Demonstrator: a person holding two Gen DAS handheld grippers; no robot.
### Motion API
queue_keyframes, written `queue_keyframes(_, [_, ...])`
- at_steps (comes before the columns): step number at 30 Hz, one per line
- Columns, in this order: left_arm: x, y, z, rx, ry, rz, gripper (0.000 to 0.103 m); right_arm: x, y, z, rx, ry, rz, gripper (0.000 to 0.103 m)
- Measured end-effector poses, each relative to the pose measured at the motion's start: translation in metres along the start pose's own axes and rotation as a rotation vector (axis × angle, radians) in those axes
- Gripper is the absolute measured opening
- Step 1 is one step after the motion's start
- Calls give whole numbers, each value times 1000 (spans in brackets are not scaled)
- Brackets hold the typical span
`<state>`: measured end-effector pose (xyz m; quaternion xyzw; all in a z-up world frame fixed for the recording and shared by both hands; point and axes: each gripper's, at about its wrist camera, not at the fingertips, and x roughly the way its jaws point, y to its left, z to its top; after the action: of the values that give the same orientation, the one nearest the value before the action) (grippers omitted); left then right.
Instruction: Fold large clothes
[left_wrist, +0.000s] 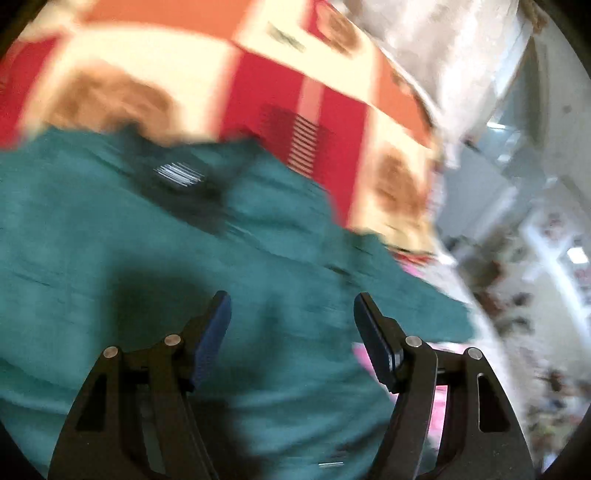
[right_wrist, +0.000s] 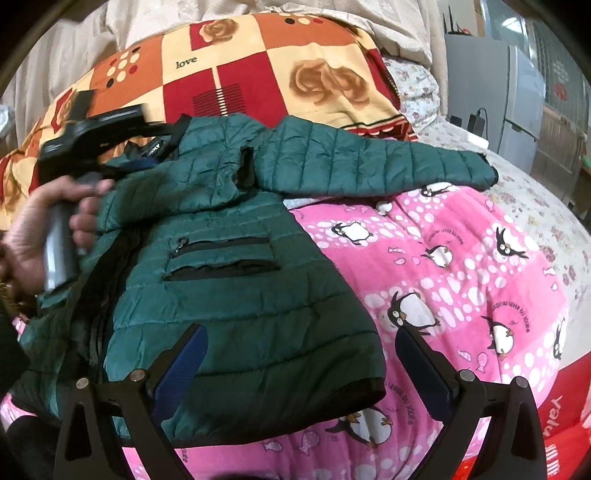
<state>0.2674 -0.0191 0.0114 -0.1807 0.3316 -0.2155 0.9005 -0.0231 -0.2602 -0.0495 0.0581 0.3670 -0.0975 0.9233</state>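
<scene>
Beneath both grippers, left gripper (left_wrist: 291, 314) and right gripper (right_wrist: 301, 349), jaws spread and unladen, a green quilted jacket (right_wrist: 236, 280) is spread on a pink penguin blanket (right_wrist: 443, 280).

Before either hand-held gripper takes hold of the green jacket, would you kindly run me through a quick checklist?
1. Left hand-held gripper open, nothing held: ok.
2. Right hand-held gripper open, nothing held: ok.
3. Green jacket lying flat, front up: ok.
4. Sleeve spread out over the pink penguin blanket, not yet folded in: not ok.
5. Left wrist view sharp enough to aim: not ok, blurred.
6. Zipper closed: cannot tell.
</scene>
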Motion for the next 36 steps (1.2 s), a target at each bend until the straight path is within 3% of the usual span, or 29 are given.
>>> queue_keyframes(1, [-15,23,5,-22,-40,96,68,-2,2,-1,-8,-4,-6,101])
queue_keyframes(4, [-38,68,13,-59,-93,259,68,-6,6,-2,-27,-16,-22,101])
queue_keyframes(7, [-35,113,7,-126,-41,324,68,-6,8,-2,-35,-17,-37,101])
queue_keyframes(10, [-10,143,-9,-194,113,333,68,-3,11,-2,-53,-9,-48,101])
queue_keyframes(15, [-31,136,-10,-196,41,307,68,0,13,0,-81,6,-50,101])
queue_keyframes(18, [-59,125,0,-148,-70,287,68,-9,18,14,-112,-46,13,101])
queue_keyframes(22, [-77,121,16,-74,-166,326,70,3,56,74,-225,-97,156,101])
queue_keyframes(27, [-55,136,13,-66,-134,390,70,85,120,153,-222,-61,363,101])
queue_keyframes(28, [-52,141,9,-82,-124,390,70,102,128,160,-205,-43,379,100])
queue_keyframes(29, [-48,147,5,-105,-109,396,70,124,140,167,-211,-16,398,92])
queue_keyframes(32, [-35,169,-9,-183,-63,436,70,173,166,176,-213,74,462,88])
queue_keyframes(33, [-33,175,-14,-212,-51,426,70,189,171,176,-213,109,473,87])
queue_keyframes(36, [-31,192,-24,-295,-43,371,77,221,167,170,-261,156,375,87])
